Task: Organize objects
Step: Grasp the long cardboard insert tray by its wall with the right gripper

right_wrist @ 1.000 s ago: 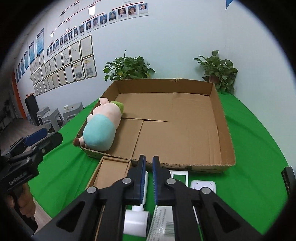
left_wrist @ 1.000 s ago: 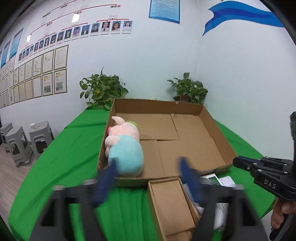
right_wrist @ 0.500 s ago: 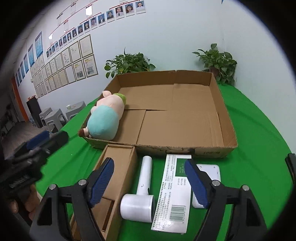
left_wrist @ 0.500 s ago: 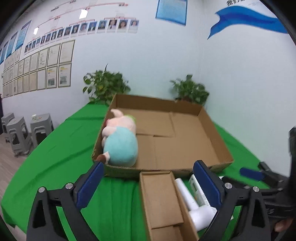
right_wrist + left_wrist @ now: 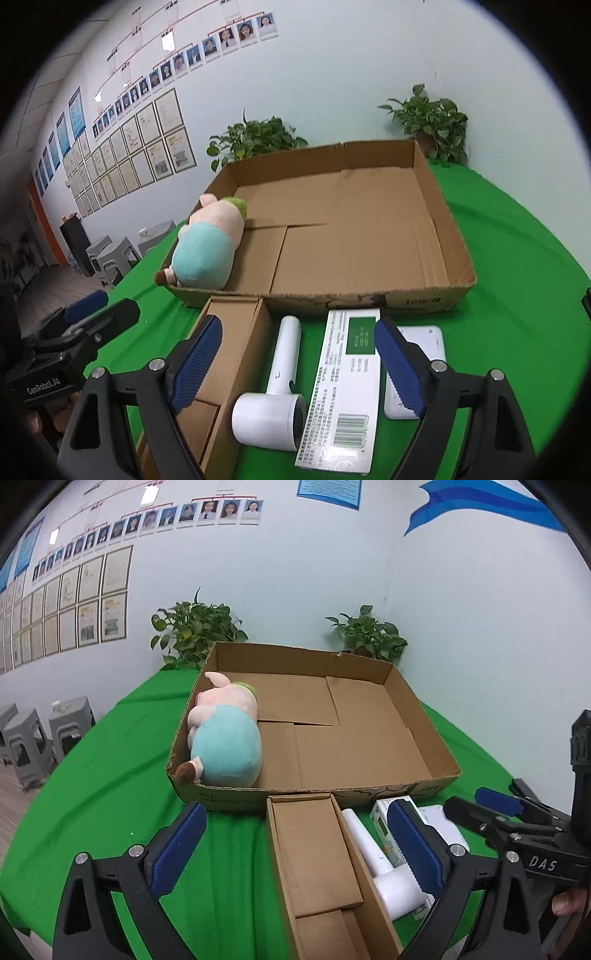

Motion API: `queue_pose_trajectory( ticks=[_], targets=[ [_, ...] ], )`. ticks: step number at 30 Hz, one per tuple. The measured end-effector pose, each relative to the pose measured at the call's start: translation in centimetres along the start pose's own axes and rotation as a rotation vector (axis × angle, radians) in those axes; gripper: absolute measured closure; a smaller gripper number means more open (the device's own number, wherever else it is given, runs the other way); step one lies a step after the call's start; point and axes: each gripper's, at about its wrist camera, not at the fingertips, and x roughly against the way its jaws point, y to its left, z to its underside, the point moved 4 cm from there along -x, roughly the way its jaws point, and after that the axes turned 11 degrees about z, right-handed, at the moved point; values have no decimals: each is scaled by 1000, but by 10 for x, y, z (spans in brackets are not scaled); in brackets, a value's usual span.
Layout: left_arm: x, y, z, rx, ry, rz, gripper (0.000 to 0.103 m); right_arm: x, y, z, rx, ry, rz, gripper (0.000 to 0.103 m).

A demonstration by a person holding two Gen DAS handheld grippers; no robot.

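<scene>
A: Right wrist view: my right gripper [image 5: 297, 352] gapes wide, jaws just opened, white dryer [image 5: 275, 384] under the gap, untouched.
B: Left gripper [image 5: 295, 843]?
A: Wide too, nothing held. Dryer lies just before the big carton [image 5: 454, 236].

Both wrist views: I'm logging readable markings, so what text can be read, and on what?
"DAS": on the black right gripper.
"CenRobot.AI": on the black left gripper.
Long white-and-green carton: barcode and print, too small to read.
Large brown cardboard tray: front-wall print unreadable.
Framed wall sheets: blurred.
</scene>
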Motion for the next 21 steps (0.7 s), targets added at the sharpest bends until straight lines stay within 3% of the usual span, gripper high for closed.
queue_pose_trajectory(
  ticks=[8,12,16,19,21],
  targets=[
    [-5,9,18,15,49,15,4,-8,7,17,31,24,2,19],
    [-10,12,26,14,83,31,9,-8,8,22,40,24,8,22],
    [-11,13,31,12,104,56,13,-4,9,22,54,6,23,58],
    [-13,15,35,14,121,68,18,-5,8,24,37,20,-4,56],
    [-13,18,37,24,123,76,18,-6,8,27,42,33,-14,30]
  ],
)
